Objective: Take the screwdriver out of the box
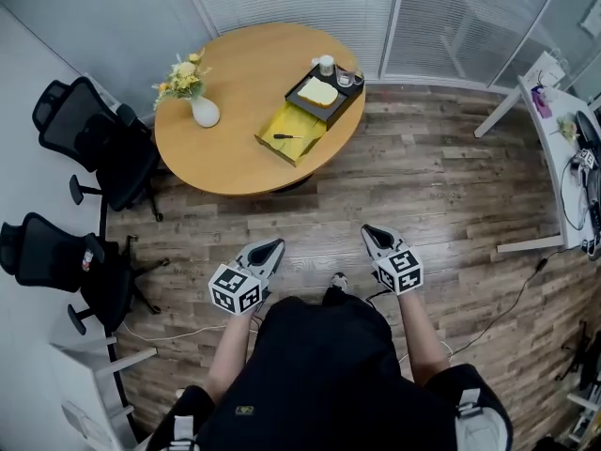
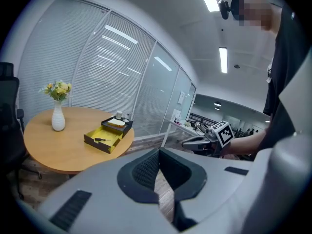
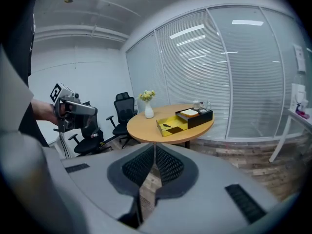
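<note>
**Two closed grippers, screwdriver lying in the box**

Both my left gripper (image 1: pixel 270 249) and my right gripper (image 1: pixel 374 235) hang over the wooden plank floor (image 1: pixel 451 186), well apart from the round light-wood surface (image 1: pixel 235 92). Each pair of fingers (image 2: pixel 145 169) is pressed together at the tips, with nothing between. The small screwdriver (image 1: pixel 285 136), with a dark handle and a thin shaft, lies flat in the yellow pulled-out tray (image 1: pixel 310 123) of the black box (image 1: pixel 293 91), near the surface's edge.

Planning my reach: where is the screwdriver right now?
Head view: the screwdriver lies in the yellow drawer pulled out of the black box, right side of the round table.
</note>
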Demonstrator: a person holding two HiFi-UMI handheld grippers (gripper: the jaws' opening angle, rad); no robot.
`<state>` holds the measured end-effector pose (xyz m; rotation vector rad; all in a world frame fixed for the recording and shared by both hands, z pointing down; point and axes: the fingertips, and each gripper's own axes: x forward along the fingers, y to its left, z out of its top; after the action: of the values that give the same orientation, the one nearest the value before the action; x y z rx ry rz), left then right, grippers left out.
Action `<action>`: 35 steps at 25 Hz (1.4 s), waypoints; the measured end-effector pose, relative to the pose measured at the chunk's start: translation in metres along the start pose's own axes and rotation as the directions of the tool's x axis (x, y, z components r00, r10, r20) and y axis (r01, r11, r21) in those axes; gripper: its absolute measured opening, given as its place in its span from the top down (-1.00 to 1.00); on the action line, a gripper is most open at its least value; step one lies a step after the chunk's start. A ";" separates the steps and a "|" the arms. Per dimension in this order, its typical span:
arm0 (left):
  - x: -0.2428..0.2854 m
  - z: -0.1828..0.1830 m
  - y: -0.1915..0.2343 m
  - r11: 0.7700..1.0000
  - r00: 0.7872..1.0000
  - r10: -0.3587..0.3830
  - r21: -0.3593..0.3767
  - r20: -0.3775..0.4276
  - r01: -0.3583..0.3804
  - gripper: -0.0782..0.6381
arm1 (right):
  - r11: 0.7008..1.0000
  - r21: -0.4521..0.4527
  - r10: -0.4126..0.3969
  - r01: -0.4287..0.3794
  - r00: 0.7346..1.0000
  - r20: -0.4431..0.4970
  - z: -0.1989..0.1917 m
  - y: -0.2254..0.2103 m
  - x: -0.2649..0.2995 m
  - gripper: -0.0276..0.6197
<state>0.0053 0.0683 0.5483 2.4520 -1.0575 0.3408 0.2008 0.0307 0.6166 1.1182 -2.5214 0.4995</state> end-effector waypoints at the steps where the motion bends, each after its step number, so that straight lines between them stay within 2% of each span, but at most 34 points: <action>1: 0.001 -0.002 -0.002 1.000 1.000 0.005 -0.002 -0.003 -0.005 0.76 | 1.000 0.006 0.006 -0.006 1.000 0.001 -0.001 -0.003 0.000 0.88; 13: 0.018 0.005 -0.008 1.000 1.000 0.025 0.010 -0.003 -0.025 0.76 | 1.000 0.003 0.027 -0.028 1.000 0.013 0.002 -0.022 -0.001 0.88; 19: 0.037 0.006 -0.003 1.000 1.000 -0.010 0.012 -0.015 0.010 0.76 | 1.000 0.000 0.013 -0.013 1.000 -0.005 -0.003 -0.030 -0.001 0.88; 26: 0.073 0.020 0.010 0.995 0.996 -0.085 0.043 -0.034 0.086 0.76 | 0.996 0.030 -0.080 0.080 0.997 0.005 -0.002 -0.060 0.003 0.88; 31: 0.100 0.052 0.028 0.982 0.989 -0.135 0.123 -0.066 0.143 0.76 | 0.982 0.095 -0.169 0.165 0.985 0.029 0.012 -0.087 0.009 0.88; 35: 0.115 0.073 0.055 0.974 0.983 -0.167 0.140 -0.081 0.177 0.76 | 0.972 0.122 -0.201 0.199 0.980 0.008 0.020 -0.096 0.030 0.88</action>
<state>0.0467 -0.0726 0.5463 2.6193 -0.8106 0.4571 0.2512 -0.0579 0.6298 1.4108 -2.3875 0.5940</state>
